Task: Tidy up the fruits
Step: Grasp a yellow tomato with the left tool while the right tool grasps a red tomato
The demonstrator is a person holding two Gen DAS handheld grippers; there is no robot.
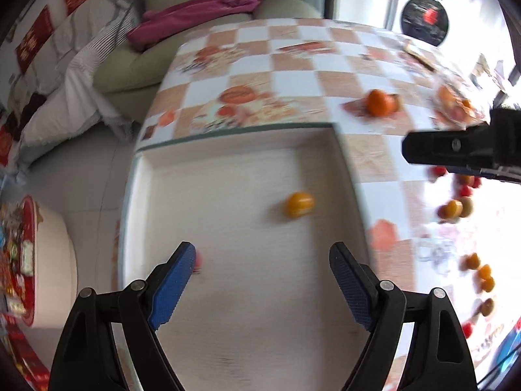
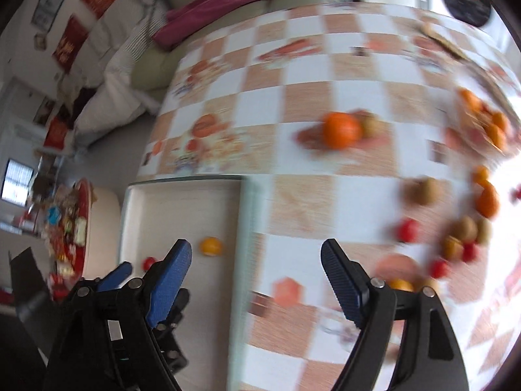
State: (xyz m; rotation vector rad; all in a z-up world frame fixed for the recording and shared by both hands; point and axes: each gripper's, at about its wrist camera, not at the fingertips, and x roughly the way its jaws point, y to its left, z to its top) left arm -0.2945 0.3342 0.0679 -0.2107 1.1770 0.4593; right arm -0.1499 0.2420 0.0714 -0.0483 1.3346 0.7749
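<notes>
Across the lower centre of the left wrist view, my left hand-held gripper (image 1: pixel 262 257) hangs released over the pale tray (image 1: pixel 156 176), nothing between its blue pads. One yellow-orange fruit (image 1: pixel 299 204) lies on the tray floor toward its right wall, and a small red fruit (image 1: pixel 198 259) peeks out beside the left pad. My right hand-held gripper (image 2: pixel 257 257) is also released and empty, straddling the tray's right edge in its own view.

I judge the sorting has barely started: two pieces lie in the tray, and most of the fruit is loose at the right of the frame. There I see a large orange (image 2: pixel 342 129) mid-bench, brown kiwi-like fruits (image 2: pixel 421 190), small red tomatoes (image 2: pixel 407 229) and more oranges, all blurred. The next move calls for swinging a gripper right, picking one loose fruit and closing on it gently so it doesn't roll.

The bench (image 1: pixel 293 78) wears a checked orange-and-white cloth. Beyond it, upper left, stands a green sofa (image 1: pixel 162 55) with a magenta garment (image 1: pixel 195 13) draped over it.
</notes>
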